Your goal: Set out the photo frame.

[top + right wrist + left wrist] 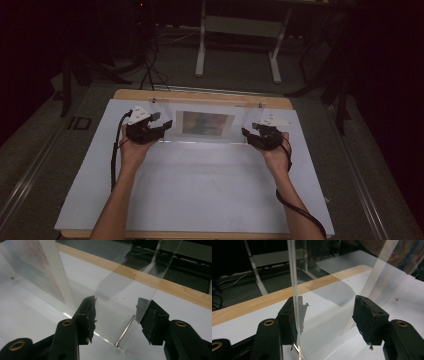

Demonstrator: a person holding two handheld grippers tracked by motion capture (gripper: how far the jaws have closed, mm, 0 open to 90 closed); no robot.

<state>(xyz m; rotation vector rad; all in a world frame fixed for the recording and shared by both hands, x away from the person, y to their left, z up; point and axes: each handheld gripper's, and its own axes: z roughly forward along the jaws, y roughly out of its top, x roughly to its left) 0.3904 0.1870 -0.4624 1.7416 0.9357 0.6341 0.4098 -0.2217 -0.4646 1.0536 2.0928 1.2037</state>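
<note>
A clear acrylic picture stand (237,116) stands upright at the far middle of the white board, with a colourful print (202,123) inside it. My left gripper (166,125) is at the stand's left end, open. In the left gripper view the sheet's edge (293,277) runs between the jaws of this gripper (325,307), close against the left pad (289,322). My right gripper (247,134) is at the stand's right end, also open. In the right gripper view the clear sheet (130,295) and a metal pin (125,330) lie between the jaws of that gripper (116,305).
The white board (200,185) covers a wooden table whose far edge (200,95) shows behind the stand. Beyond the table stand a white-legged frame (201,50) and loose cables (150,70) on the dark floor.
</note>
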